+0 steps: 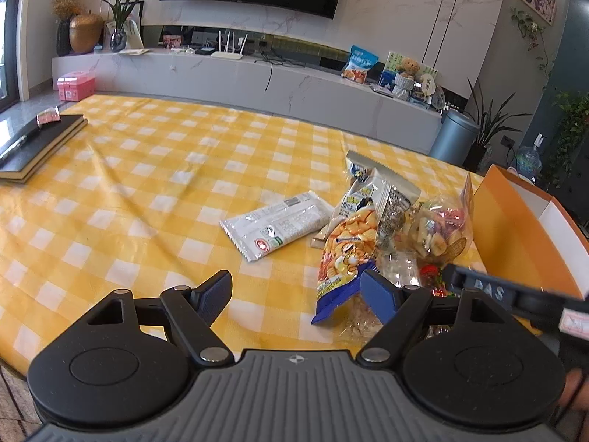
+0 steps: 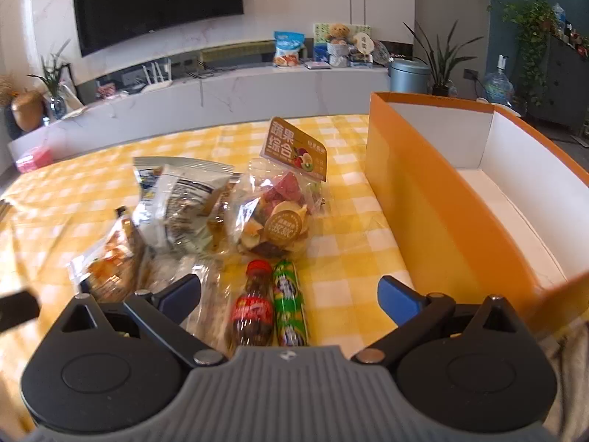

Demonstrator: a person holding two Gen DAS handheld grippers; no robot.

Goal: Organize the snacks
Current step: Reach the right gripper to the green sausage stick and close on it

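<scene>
Snacks lie on a yellow checked tablecloth. In the left wrist view I see a white flat packet, an orange-and-blue cracker bag and a clear dried-fruit bag. My left gripper is open, its right finger touching the cracker bag's lower end. In the right wrist view the dried-fruit bag, a grey-white bag, a small cola bottle and a green roll lie ahead. My right gripper is open, the bottle and roll between its fingers.
An open orange box with a white inside stands right of the snacks; its wall shows in the left view. Black notebooks with a pen lie at the far left of the table. A white TV counter runs behind.
</scene>
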